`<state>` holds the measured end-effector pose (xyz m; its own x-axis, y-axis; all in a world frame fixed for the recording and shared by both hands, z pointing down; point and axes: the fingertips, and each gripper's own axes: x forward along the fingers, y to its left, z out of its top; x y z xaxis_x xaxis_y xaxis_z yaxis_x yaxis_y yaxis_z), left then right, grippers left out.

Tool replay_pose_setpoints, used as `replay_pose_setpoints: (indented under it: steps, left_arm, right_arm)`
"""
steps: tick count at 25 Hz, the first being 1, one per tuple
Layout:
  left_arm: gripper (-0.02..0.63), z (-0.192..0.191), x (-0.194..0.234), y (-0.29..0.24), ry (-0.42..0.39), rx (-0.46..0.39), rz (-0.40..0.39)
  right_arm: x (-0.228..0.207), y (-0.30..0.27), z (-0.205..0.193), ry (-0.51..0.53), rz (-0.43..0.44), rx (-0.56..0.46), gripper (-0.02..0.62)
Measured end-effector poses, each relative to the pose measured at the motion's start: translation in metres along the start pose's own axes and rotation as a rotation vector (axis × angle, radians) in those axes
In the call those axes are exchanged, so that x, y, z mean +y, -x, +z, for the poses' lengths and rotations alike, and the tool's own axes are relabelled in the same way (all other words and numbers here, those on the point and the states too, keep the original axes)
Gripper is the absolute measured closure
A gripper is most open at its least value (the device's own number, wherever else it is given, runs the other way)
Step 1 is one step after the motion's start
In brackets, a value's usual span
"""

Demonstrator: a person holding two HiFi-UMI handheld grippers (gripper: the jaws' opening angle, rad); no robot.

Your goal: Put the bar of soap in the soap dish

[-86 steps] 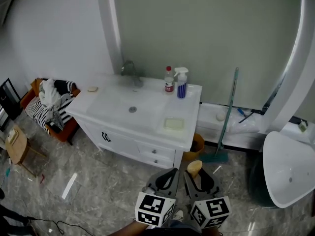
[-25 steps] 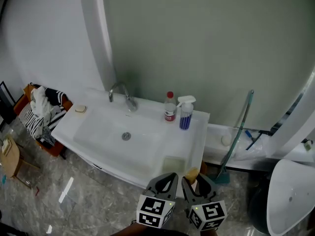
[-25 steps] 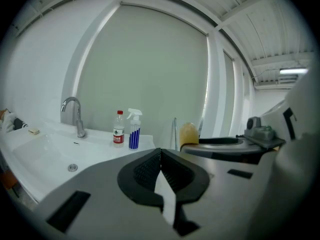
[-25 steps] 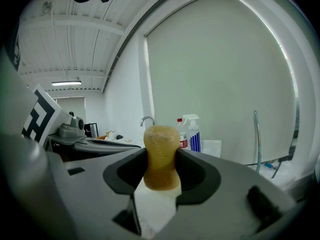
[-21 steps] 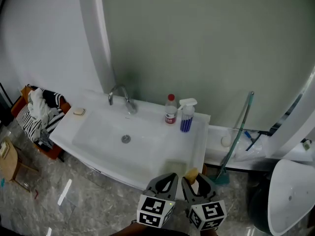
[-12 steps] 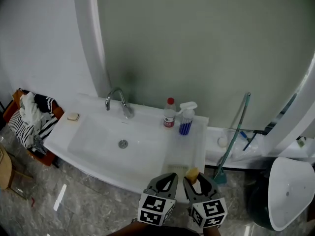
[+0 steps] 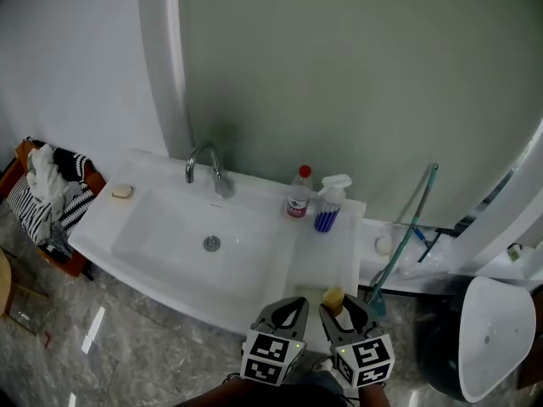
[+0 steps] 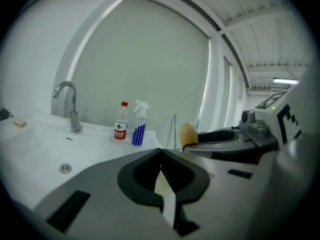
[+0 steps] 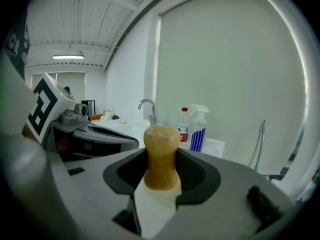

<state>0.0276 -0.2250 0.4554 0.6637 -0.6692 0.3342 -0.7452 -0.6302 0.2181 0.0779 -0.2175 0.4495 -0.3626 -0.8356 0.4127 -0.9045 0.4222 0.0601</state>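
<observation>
Head view: your right claw (image 7: 334,309) grips the bar of soap (image 7: 333,297), and the soap dish (image 7: 307,292) sits just ahead on the table (image 7: 331,244).

Left gripper view: your left claw (image 8: 161,153) is closed and empty.

Right gripper view: the soap stands upright, pinched between the jaws. The grasp is done; placing and release are left.

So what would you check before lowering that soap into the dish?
1. Soap held by the right gripper: ok, its fingers are shut on it.
2. Left gripper empty and shut: ok.
3. Dish right under the soap: cannot tell; only a sliver shows below the fingers.
4. Dish empty: cannot tell.
5. Bottle and spray bottle out of the path: ok, both stand at the back of the counter.
</observation>
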Motion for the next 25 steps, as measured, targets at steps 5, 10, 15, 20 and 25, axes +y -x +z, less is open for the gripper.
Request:
replay_pose_setpoints:
  steps: [5, 10, 15, 20, 25]
  left_arm:
    - [0.595, -0.007, 0.015, -0.008, 0.006, -0.003, 0.045]
    - [0.595, -0.018, 0.025, -0.015, 0.045, -0.001, 0.109]
    - [0.595, -0.025, 0.034, -0.018, 0.087, 0.008, 0.16]
    - [0.595, -0.034, 0.046, -0.019, 0.138, 0.015, 0.209]
    - [0.595, -0.038, 0.055, -0.022, 0.164, 0.019, 0.247]
  right_arm:
    - [-0.009, -0.016, -0.007, 0.055, 0.052, 0.034, 0.41]
    - [-0.013, -0.03, -0.02, 0.12, 0.128, 0.104, 0.41]
    - [-0.008, -0.045, -0.03, 0.181, 0.215, 0.153, 0.41]
    - [-0.006, -0.061, -0.044, 0.224, 0.29, 0.232, 0.41]
    - [-0.002, -0.072, -0.06, 0.282, 0.36, 0.302, 0.41]
